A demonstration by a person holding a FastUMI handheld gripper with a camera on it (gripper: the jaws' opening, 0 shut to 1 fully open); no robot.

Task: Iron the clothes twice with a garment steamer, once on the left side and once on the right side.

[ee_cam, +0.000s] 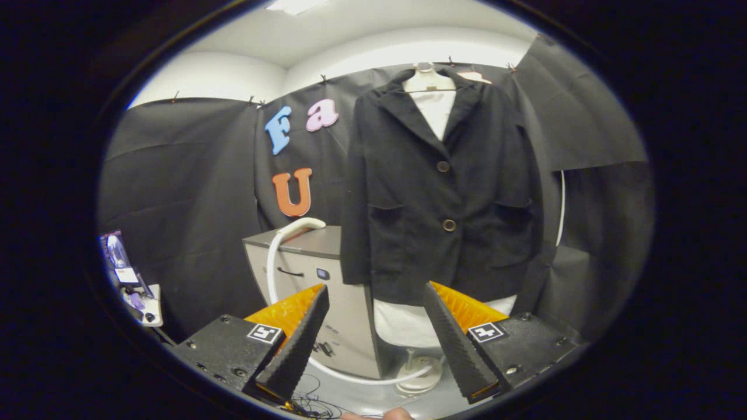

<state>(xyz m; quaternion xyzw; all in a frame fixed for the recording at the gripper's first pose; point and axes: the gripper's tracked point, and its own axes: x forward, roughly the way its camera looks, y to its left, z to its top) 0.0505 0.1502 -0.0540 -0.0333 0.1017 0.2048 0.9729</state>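
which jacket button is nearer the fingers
The lower button, level with the pockets on the jacket; the upper button sits higher. The open gripper holds nothing.

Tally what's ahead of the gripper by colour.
Black: 1, the jacket
White: 2, the mannequin under it and the hose
Grey: 1, the cabinet
Total: 4
The gripper is open, with nothing between its fingers.

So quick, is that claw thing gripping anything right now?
Gripper: open, fingers spread wide with nothing between them, short of the black jacket.
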